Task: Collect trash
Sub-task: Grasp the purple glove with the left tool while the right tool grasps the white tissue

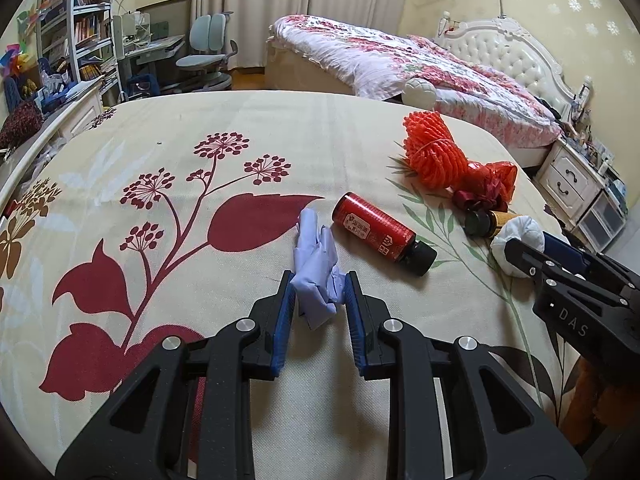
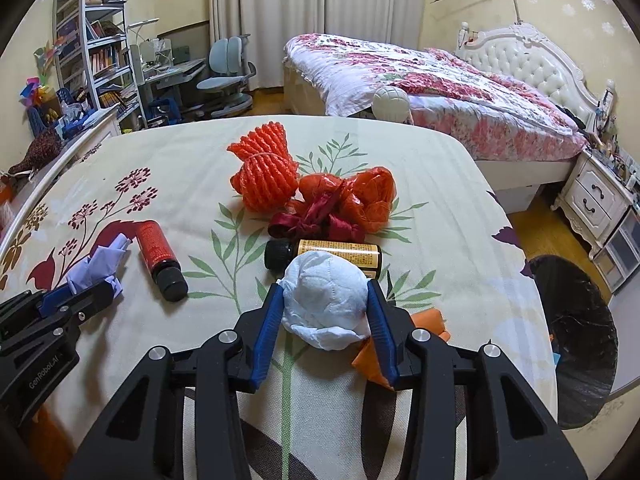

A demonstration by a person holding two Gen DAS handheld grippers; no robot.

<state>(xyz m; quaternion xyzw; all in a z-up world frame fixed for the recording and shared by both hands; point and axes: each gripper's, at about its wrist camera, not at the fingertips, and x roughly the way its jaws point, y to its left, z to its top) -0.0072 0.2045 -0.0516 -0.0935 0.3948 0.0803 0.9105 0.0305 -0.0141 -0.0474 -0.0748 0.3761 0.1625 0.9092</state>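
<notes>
Left gripper [image 1: 320, 292] lower centre of left wrist view, jaws nearly closed, blue pads pinching crumpled lilac-blue glove [image 1: 316, 264] at its near end; rest of glove trailing up-frame over the floral bedcover [image 1: 160, 140]; same glove seen lower left of right wrist view; soft, thin, very light, no crush risk; likely to stretch or slide out if only a loose fold caught, so bunched thick part the better bite.

Right gripper [image 2: 325, 304] lower centre of right wrist view, jaws partly closed around wadded white tissue ball [image 2: 326, 300]; pads touching both flanks, ball bulging between them, so held; featherweight, squashy, fluffy surface gives decent friction; grip across widest middle fine, may shed or deform if squeezed harder.

Other trash on cover: red bottle with black cap [image 1: 380, 236] lying on its side just right of glove, centre of frame; rigid, smooth, round, prone to roll, best taken across the body; amber-labelled bottle with black cap [image 2: 324, 256] lying just behind tissue ball, same handling; orange mesh netting bundle [image 2: 264, 172] upper centre, springy and light; crumpled red plastic bag with dark red ribbon [image 2: 344, 204] beside it, slippery film, grab at the knot; orange scrap [image 2: 428, 320] partly hidden under right jaw, material unclear.

Black-lined bin [image 2: 576, 340] at right edge, off the bed's side; probable drop point for both held items.
</notes>
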